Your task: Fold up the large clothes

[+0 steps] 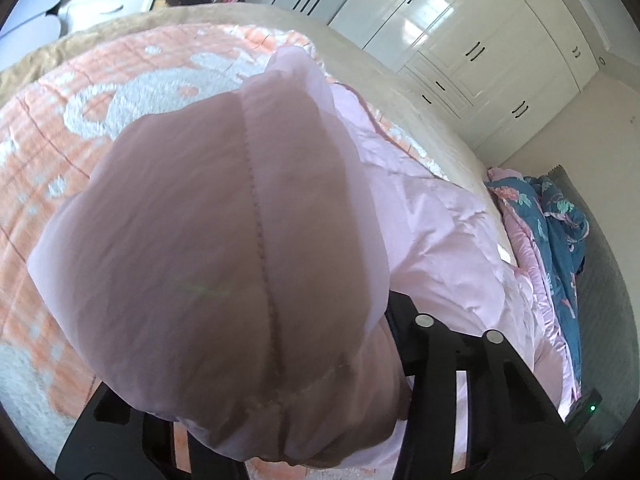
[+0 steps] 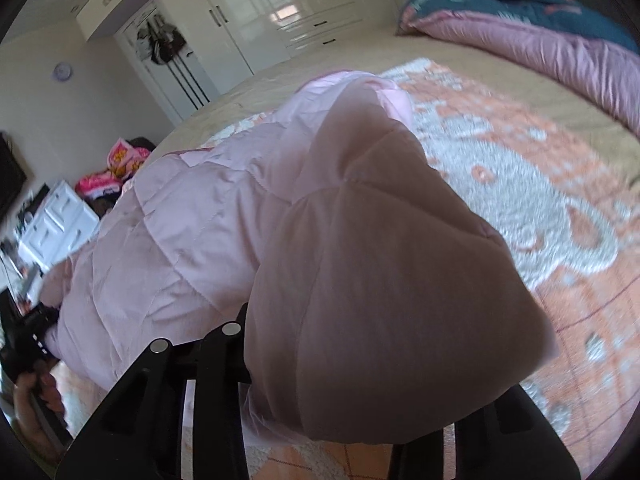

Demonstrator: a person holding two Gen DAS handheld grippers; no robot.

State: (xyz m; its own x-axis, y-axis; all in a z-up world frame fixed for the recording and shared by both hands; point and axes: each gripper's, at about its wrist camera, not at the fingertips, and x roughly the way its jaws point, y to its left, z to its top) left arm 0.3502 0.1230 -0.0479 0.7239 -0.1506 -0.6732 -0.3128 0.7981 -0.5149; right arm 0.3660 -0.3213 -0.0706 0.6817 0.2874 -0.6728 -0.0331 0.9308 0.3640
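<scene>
A pale pink quilted puffer jacket (image 1: 440, 232) lies across the bed. My left gripper (image 1: 280, 396) is shut on one end of it, and the bunched fabric covers the fingertips and fills the left wrist view. My right gripper (image 2: 340, 396) is shut on another end of the jacket (image 2: 180, 232), which drapes over its fingers. Both held ends hang just above the orange and white blanket (image 1: 60, 152). The left gripper also shows at the left edge of the right wrist view (image 2: 32, 332), in a hand.
The blanket (image 2: 520, 200) lies over a tan bedspread (image 2: 460, 52). A blue floral and pink duvet (image 2: 540, 32) is heaped at the far side, also seen in the left wrist view (image 1: 556, 232). White wardrobes (image 1: 460, 32), a white drawer unit (image 2: 60, 220) and a clothes pile (image 2: 120, 168) surround the bed.
</scene>
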